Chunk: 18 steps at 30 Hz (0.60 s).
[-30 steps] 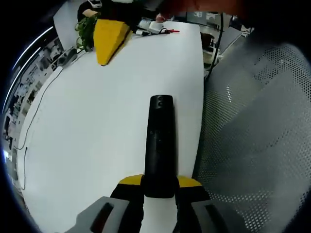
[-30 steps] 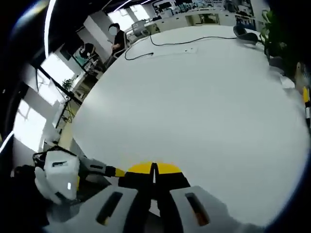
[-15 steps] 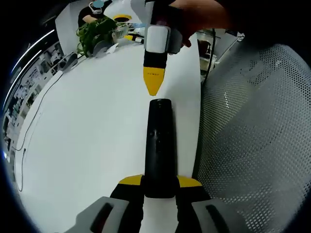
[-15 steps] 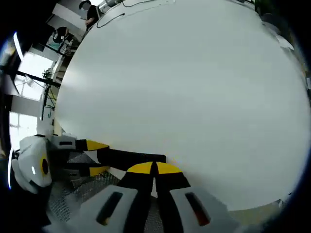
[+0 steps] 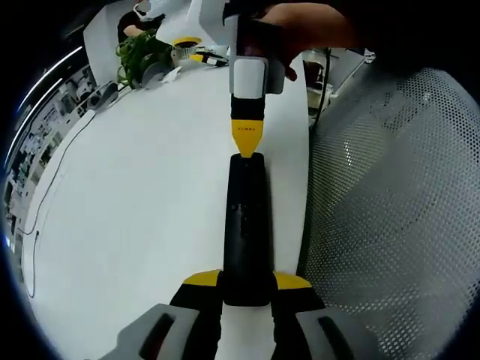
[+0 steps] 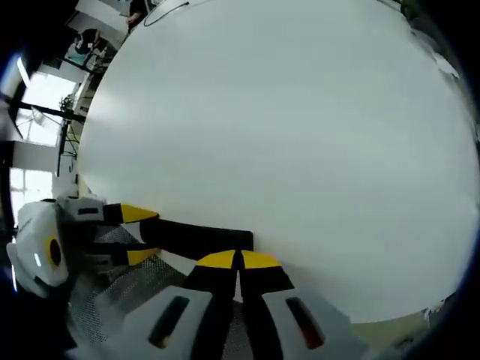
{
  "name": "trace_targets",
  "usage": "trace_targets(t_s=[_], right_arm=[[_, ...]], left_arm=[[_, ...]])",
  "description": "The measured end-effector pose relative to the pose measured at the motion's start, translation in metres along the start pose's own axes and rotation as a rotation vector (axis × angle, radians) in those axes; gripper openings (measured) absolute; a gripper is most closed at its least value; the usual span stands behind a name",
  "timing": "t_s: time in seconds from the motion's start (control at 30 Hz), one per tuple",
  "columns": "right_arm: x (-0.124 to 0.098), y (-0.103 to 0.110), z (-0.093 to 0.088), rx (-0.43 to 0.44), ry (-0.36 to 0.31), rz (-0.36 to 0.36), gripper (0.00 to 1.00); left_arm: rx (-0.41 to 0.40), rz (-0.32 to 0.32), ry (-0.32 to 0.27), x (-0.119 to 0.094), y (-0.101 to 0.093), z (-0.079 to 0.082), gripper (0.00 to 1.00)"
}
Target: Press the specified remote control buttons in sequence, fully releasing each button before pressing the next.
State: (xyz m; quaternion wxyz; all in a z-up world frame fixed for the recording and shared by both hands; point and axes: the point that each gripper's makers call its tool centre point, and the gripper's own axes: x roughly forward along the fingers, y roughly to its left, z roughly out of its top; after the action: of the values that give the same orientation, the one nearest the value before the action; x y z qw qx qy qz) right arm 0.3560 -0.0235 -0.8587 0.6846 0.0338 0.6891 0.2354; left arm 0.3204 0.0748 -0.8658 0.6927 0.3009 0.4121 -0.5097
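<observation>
A long black remote control (image 5: 246,225) runs away from my left gripper (image 5: 247,289), whose yellow-tipped jaws are shut on its near end above the white table (image 5: 135,195). From the top of the left gripper view my right gripper (image 5: 246,144) comes down, held by a hand, its yellow tip touching the remote's far end. In the right gripper view my right gripper (image 6: 238,261) is shut, its tips resting on the remote (image 6: 196,237). My left gripper (image 6: 127,234) holds that remote from the left.
A perforated metal surface (image 5: 390,217) lies right of the table edge. At the table's far end stand a green plant (image 5: 139,52) and small items (image 5: 187,52). A thin cable (image 5: 52,180) trails along the table's left side.
My right gripper has come down along the table until its tip meets the remote's far end. The left gripper and the remote have stayed as they were.
</observation>
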Motion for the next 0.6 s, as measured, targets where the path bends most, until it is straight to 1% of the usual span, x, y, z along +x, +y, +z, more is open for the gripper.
trace_targets(t_s=[0.2, 0.33, 0.37, 0.43, 0.57, 0.6], right_arm=[[0.0004, -0.0005, 0.0003, -0.008, 0.002, -0.007, 0.00], [0.0009, 0.0001, -0.0002, -0.045, -0.001, -0.011, 0.00], [0.0011, 0.0002, -0.0001, -0.069, 0.001, -0.008, 0.00], [0.0011, 0.0002, -0.0001, -0.079, -0.001, -0.010, 0.00], [0.0012, 0.0014, -0.0004, -0.111, -0.002, -0.030, 0.00], [0.0012, 0.0015, -0.0005, -0.130, -0.002, -0.038, 0.00]], left_arm=[[-0.001, 0.000, -0.002, 0.0000, 0.0003, 0.0002, 0.25], [0.000, -0.002, -0.002, 0.0002, 0.0003, 0.0004, 0.25], [0.000, -0.002, -0.002, 0.0002, 0.0003, 0.0004, 0.25], [0.000, -0.003, -0.002, 0.0004, 0.0007, 0.0005, 0.25], [-0.003, -0.003, -0.002, 0.0005, 0.0007, 0.0007, 0.25], [-0.003, -0.003, -0.002, 0.0006, 0.0007, 0.0007, 0.25]])
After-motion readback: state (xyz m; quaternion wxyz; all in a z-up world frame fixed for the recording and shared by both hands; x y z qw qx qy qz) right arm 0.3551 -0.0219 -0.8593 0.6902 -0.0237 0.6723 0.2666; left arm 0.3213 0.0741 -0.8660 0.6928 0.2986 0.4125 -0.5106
